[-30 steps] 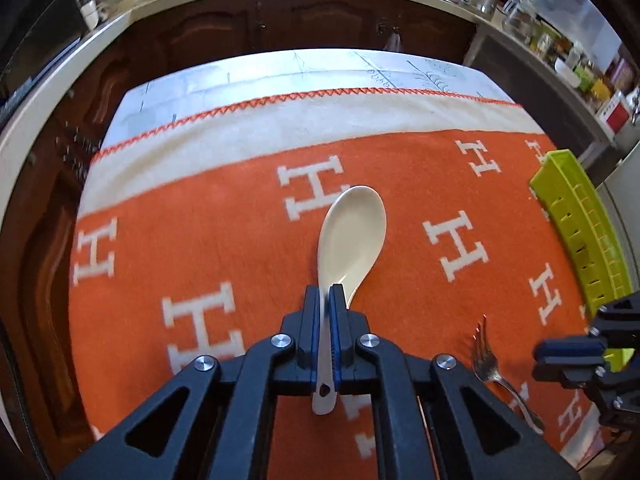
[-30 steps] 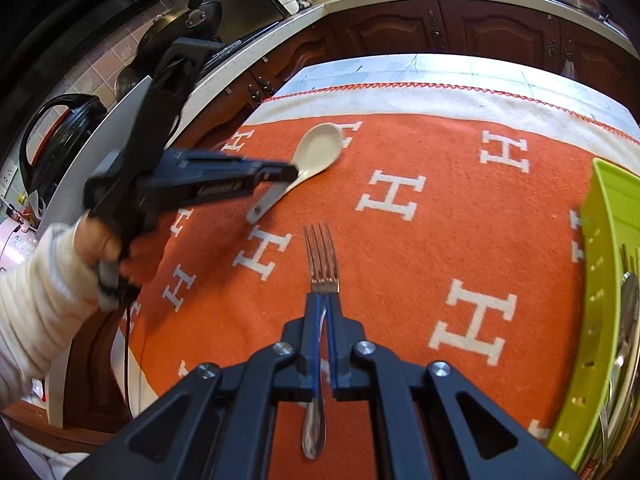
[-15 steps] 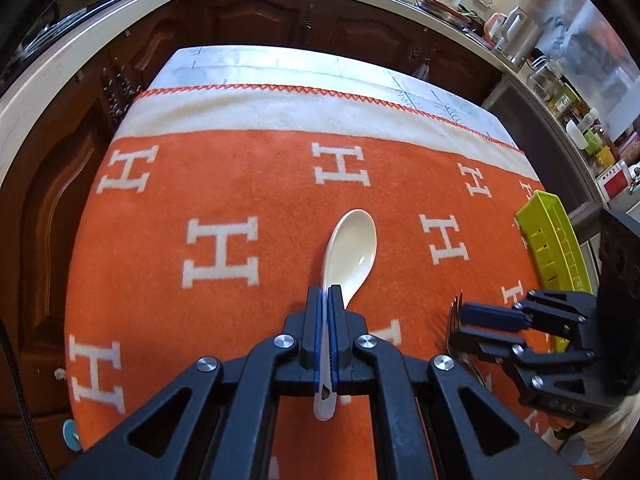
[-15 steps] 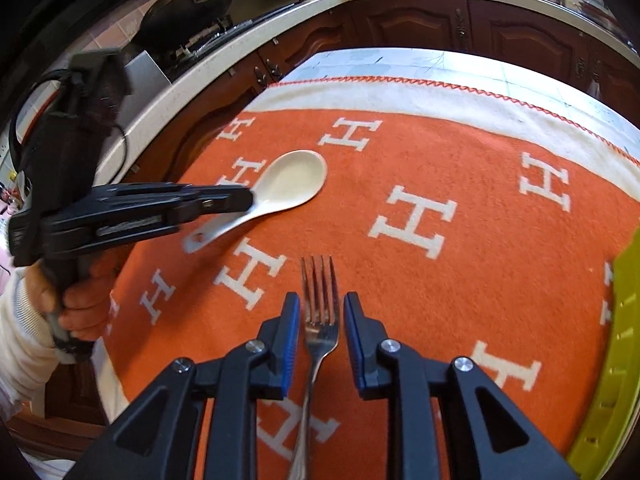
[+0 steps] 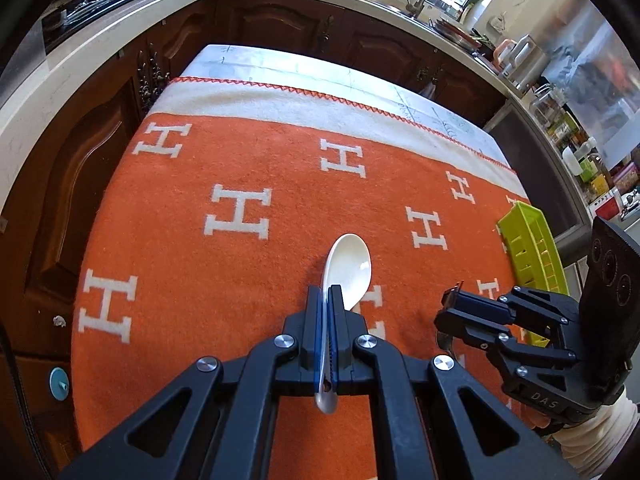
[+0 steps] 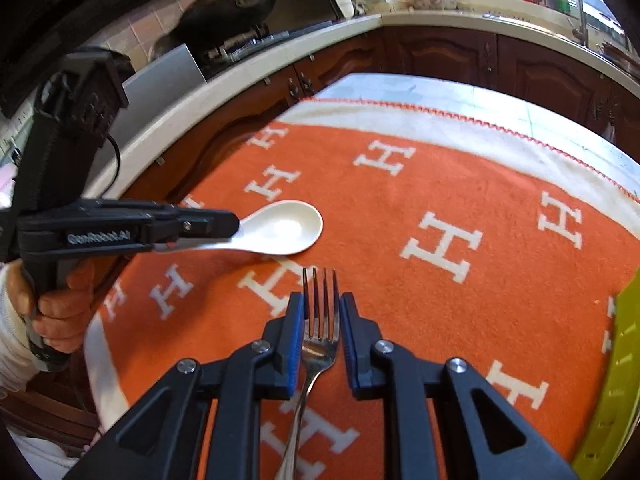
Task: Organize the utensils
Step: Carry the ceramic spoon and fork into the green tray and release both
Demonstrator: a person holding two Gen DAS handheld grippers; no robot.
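My left gripper [image 5: 325,292] is shut on the handle of a white spoon [image 5: 352,268], whose bowl points away just above the orange cloth. In the right wrist view the spoon [image 6: 284,226] sticks out sideways from the left gripper [image 6: 234,224], close to the fork's tines. A steel fork [image 6: 318,344] lies on the cloth with its head between the blue pads of my right gripper [image 6: 321,298]. Those jaws are closing, with a thin gap still showing on each side of the tines. A lime-green utensil tray [image 5: 532,240] stands at the right edge of the table.
The orange cloth [image 6: 440,184] with white H marks covers the table, and dark wood cabinets and a pale counter run around it. A person's hand [image 6: 60,312] holds the left gripper's handle. The tray's rim [image 6: 616,380] sits close on the right of the fork.
My left gripper has carried the spoon rightward, close to the fork. My right gripper let go of the fork's neck, opened, and now brackets the fork's head more narrowly.
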